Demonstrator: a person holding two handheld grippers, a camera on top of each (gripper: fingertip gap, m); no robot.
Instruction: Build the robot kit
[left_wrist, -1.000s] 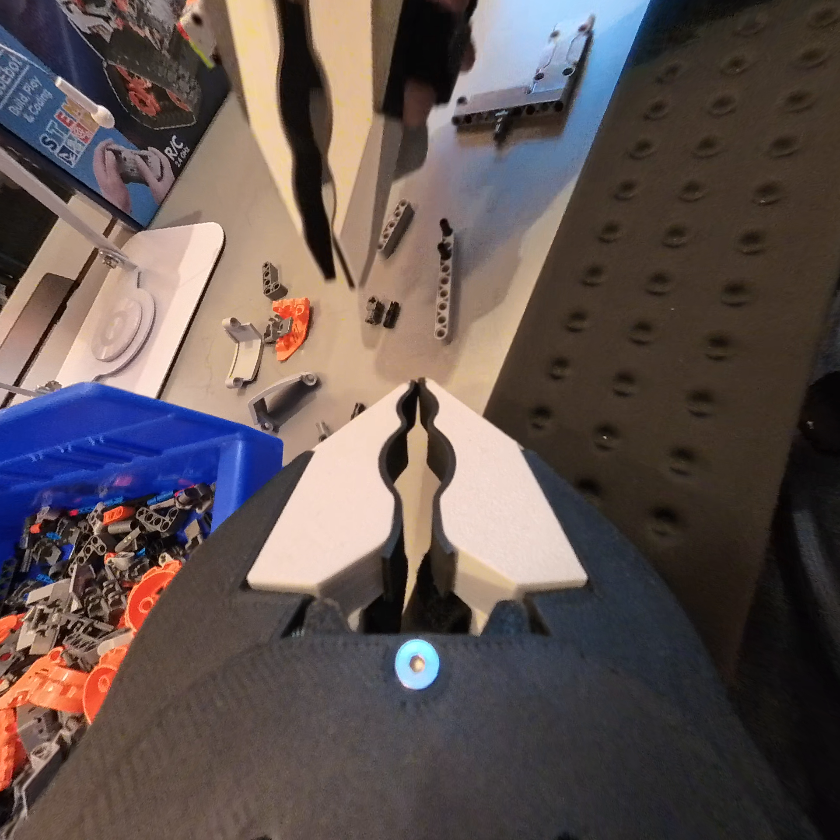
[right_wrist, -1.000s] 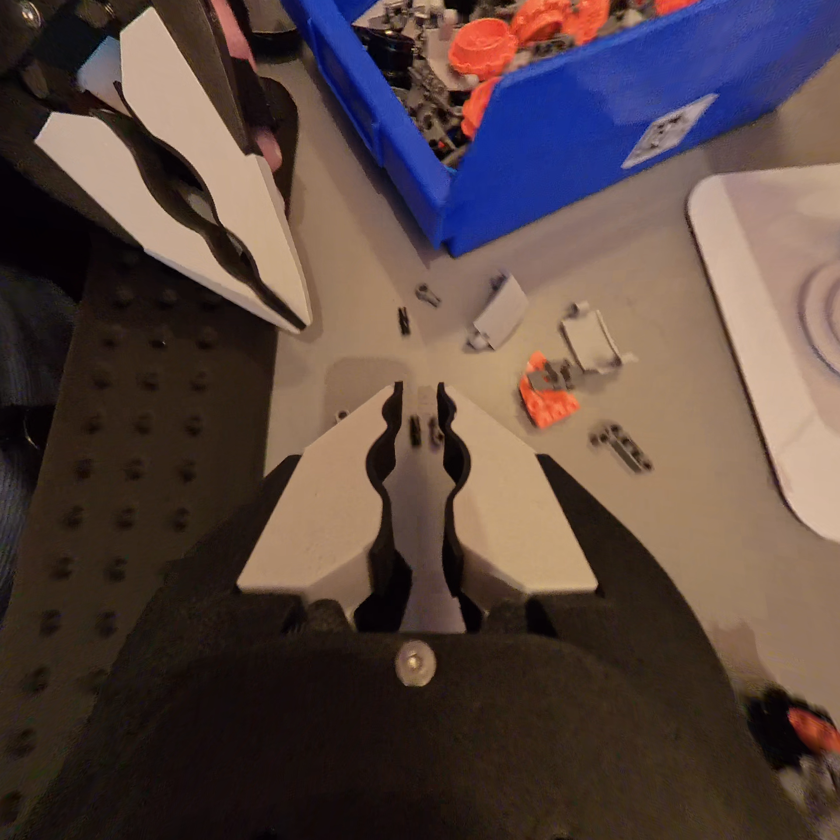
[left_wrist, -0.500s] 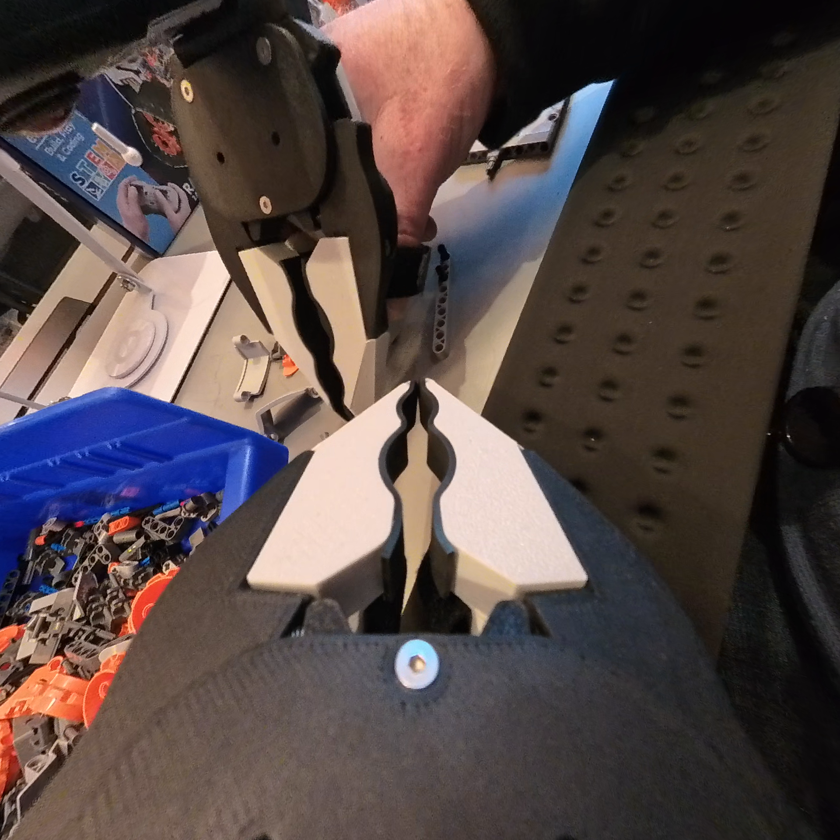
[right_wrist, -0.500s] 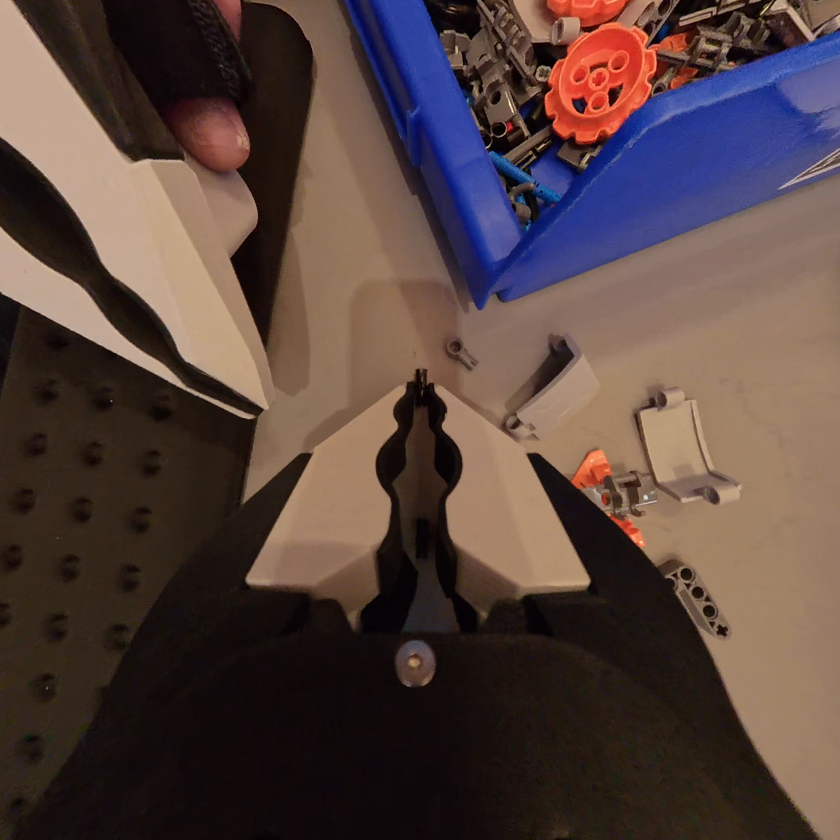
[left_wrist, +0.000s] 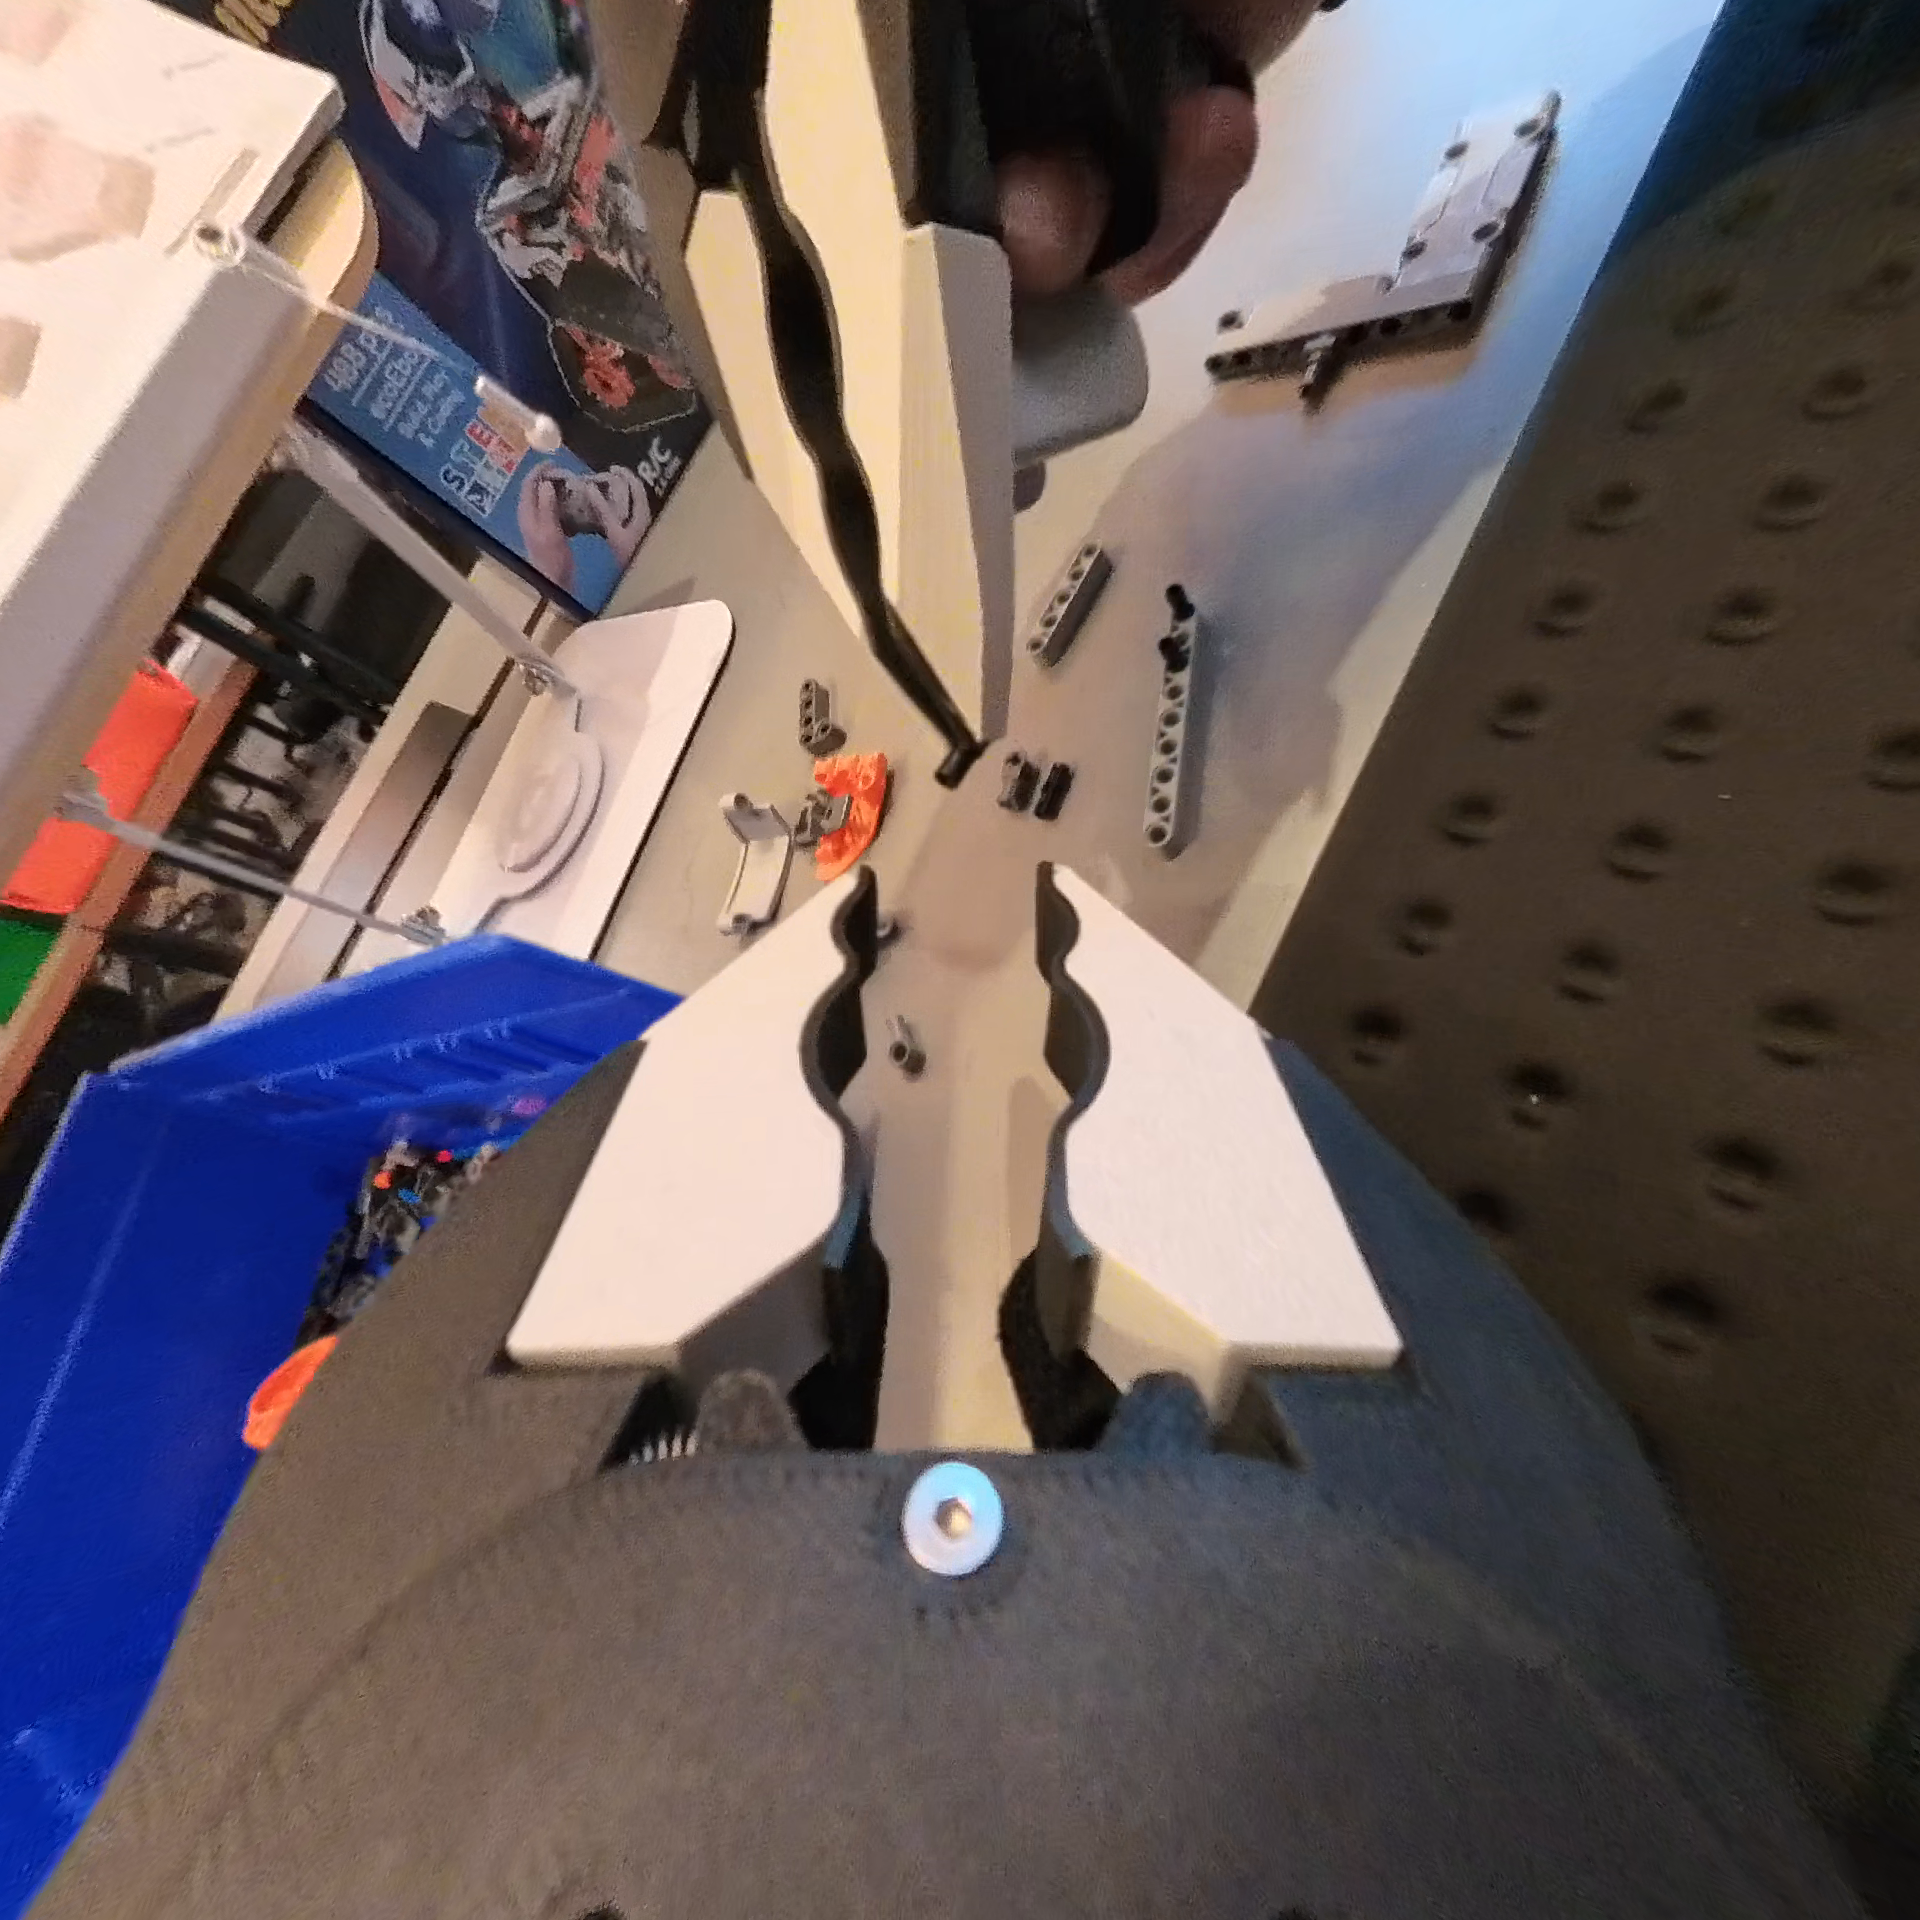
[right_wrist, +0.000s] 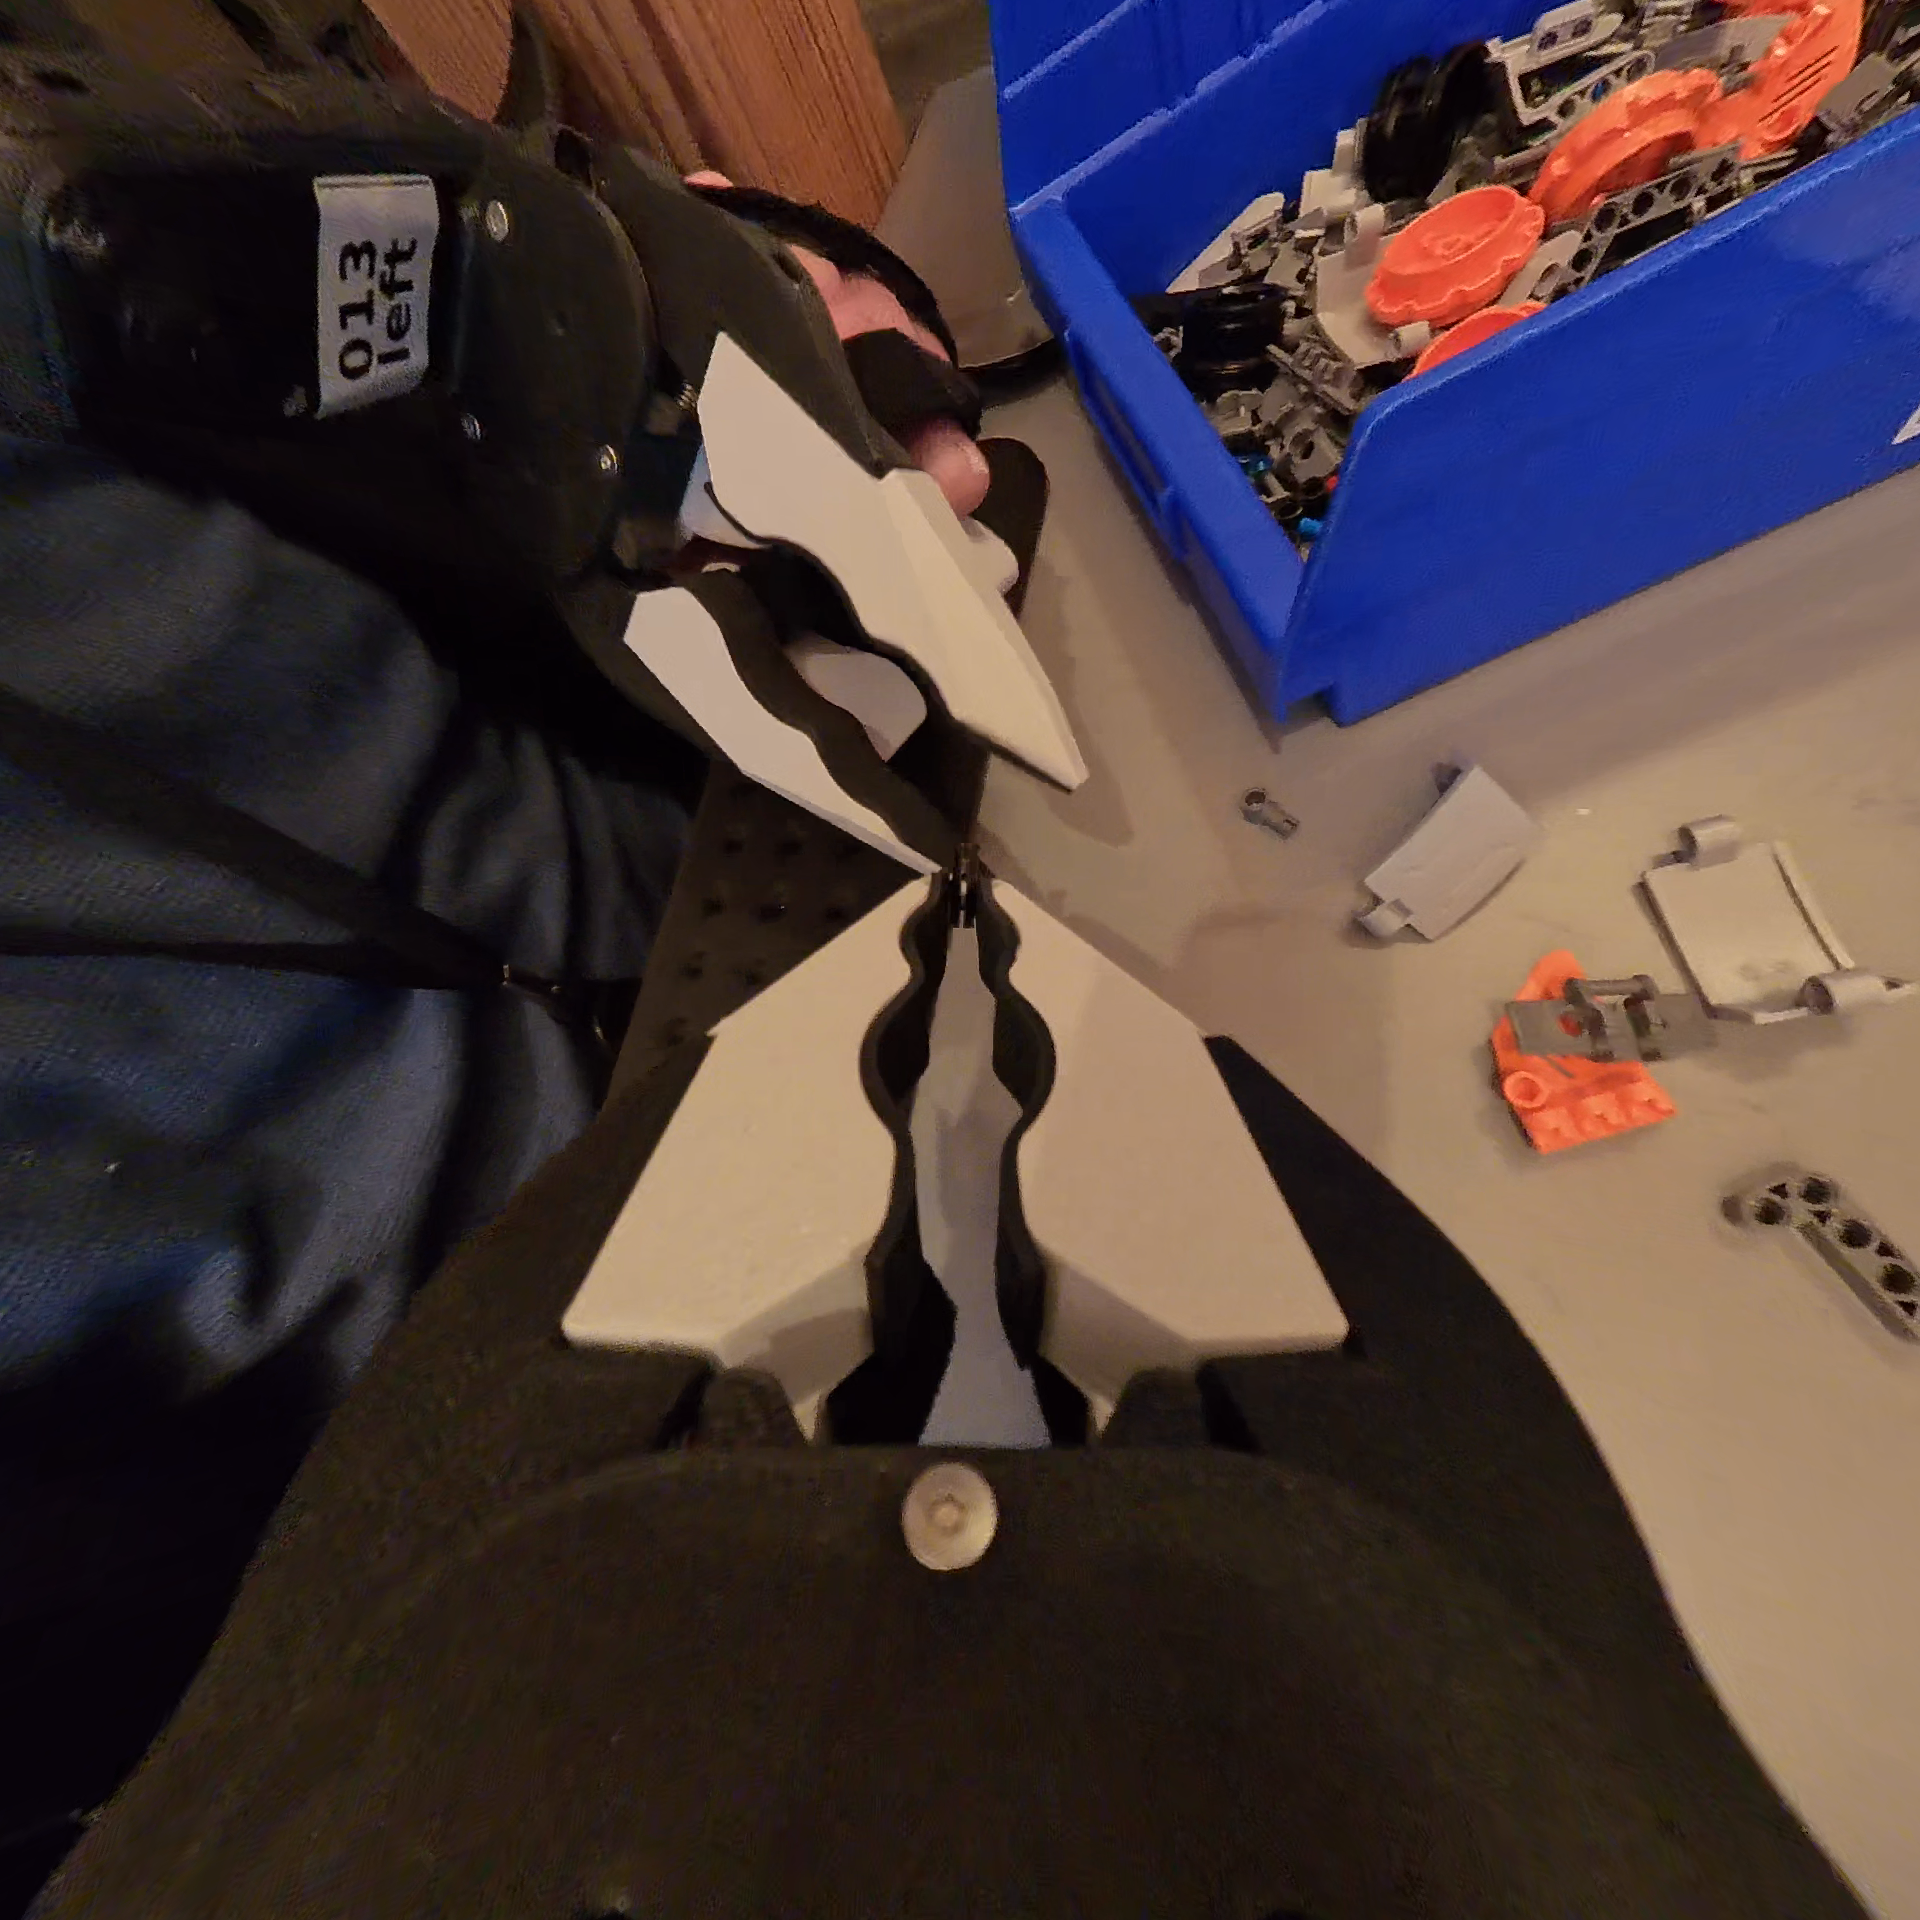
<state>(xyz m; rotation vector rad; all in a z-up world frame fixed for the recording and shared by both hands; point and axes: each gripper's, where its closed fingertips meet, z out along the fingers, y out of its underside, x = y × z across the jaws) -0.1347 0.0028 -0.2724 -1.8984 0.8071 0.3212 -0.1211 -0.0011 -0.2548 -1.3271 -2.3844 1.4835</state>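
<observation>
My right gripper (right_wrist: 961, 902) is shut on a small black pin (right_wrist: 961, 878) that sticks out past its tips, held above the grey table (right_wrist: 1351, 1455). My left gripper (left_wrist: 956, 881) is open and empty. In the right wrist view the left gripper (right_wrist: 1006, 817) hangs at the upper left, and its lower fingertip comes right up to the pin. In the left wrist view the right gripper (left_wrist: 964, 743) comes down from above with the black pin (left_wrist: 956, 767) at its tips, just beyond my open left fingers. A small grey connector (left_wrist: 906, 1044) lies on the table between the left fingers.
A blue bin (right_wrist: 1558, 540) full of grey and orange parts stands near the left gripper. An orange piece (right_wrist: 1569, 1075), grey curved panels (right_wrist: 1455, 862), a bent beam (right_wrist: 1849, 1247), a long grey beam (left_wrist: 1169, 727) and two black pins (left_wrist: 1034, 784) lie loose. A black dimpled mat (left_wrist: 1662, 831) borders the table. Left and right tips are no more than a few centimetres apart. My left tips are roughly 8 cm from the small grey connector (left_wrist: 906, 1044).
My right gripper shut on the black pin on the table, then lifted it towards the left gripper's tips. My left gripper went from shut to open.
</observation>
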